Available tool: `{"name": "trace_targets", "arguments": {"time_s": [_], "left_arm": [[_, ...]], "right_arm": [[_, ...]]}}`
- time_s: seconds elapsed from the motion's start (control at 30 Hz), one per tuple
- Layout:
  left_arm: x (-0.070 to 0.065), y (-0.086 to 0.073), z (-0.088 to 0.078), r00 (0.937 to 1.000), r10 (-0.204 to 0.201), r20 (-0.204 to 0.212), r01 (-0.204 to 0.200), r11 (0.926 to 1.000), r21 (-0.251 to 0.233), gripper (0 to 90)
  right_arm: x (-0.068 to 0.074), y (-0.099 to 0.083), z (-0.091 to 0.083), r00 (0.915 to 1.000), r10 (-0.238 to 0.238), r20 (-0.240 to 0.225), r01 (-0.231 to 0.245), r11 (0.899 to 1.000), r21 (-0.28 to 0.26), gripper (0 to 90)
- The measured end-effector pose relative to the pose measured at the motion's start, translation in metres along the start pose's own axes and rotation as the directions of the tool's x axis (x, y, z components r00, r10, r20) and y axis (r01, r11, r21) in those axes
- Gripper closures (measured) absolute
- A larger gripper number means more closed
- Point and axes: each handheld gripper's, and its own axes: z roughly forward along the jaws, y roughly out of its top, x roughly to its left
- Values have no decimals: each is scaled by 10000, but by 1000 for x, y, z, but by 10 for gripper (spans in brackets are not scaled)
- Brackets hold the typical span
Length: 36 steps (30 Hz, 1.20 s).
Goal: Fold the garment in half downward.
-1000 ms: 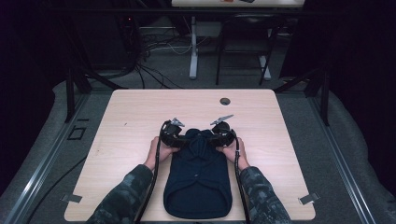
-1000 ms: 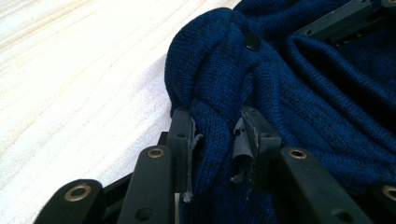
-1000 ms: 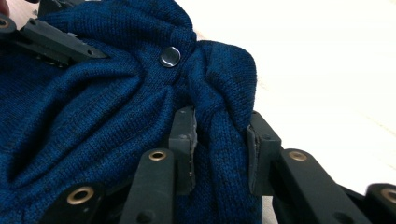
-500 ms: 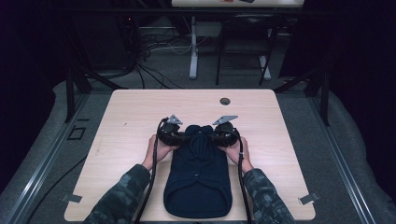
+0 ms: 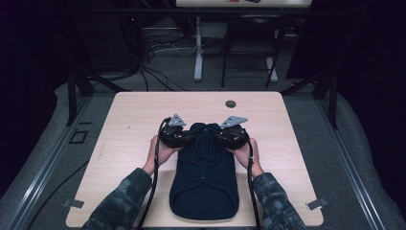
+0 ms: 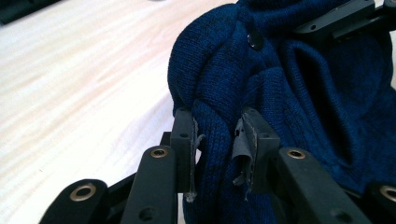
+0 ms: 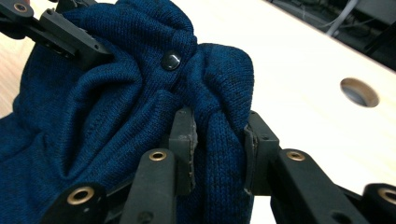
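Note:
A dark blue knitted garment (image 5: 205, 182) lies folded lengthwise on the wooden table (image 5: 143, 115), its far end bunched up. My left gripper (image 5: 184, 138) pinches the left side of that far end; up close, its jaws are shut on a thick fold of knit (image 6: 217, 140). My right gripper (image 5: 221, 138) clamps the right side the same way, with a fold of the blue garment (image 7: 219, 140) between its jaws. A dark button (image 7: 171, 60) shows on the bunched cloth between the grippers, also visible as a button (image 6: 254, 40) from the left side.
A round cable hole (image 5: 231, 104) sits in the table near its far edge, and shows as a hole (image 7: 358, 92) in the right gripper view. Bare tabletop lies on both sides of the garment. Dark floor, cables and table legs (image 5: 197, 52) stand beyond.
Both grippers, gripping the garment's far end, have moved toward the person, folding and bunching that end back over the rest.

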Motion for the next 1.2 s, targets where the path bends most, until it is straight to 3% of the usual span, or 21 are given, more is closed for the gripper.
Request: {"name": "trace_targets", "arguments": {"time_s": [0.17, 0.3, 0.43, 0.5, 0.7, 1.2], "left_arm": [[-2, 3, -7, 10000, 65, 16, -64, 9993, -355, 700], [-5, 7, -12, 9996, 254, -100, -259, 9986, -467, 699], [-3, 9, -16, 9994, -41, 336, 52, 9994, -334, 687], [-2, 10, -19, 9992, 14, 397, -2, 9996, -296, 690], [-4, 12, -25, 9992, 312, 242, -302, 9987, -412, 703], [-8, 15, -28, 9980, 410, 481, -395, 9987, -325, 689]], "right_arm": [[-1, 1, -10, 9997, 220, -70, -223, 9981, -574, 686], [1, 4, -17, 9999, -31, 163, 43, 9974, -724, 686], [3, 4, -22, 9997, -180, 173, 199, 9929, -1173, 687], [3, 3, -24, 9995, -262, 193, 286, 9906, -1337, 688], [6, 6, -28, 9991, -325, 256, 360, 9882, -1489, 689], [10, 4, -39, 9965, -671, 501, 753, 9800, -1843, 690]]}}
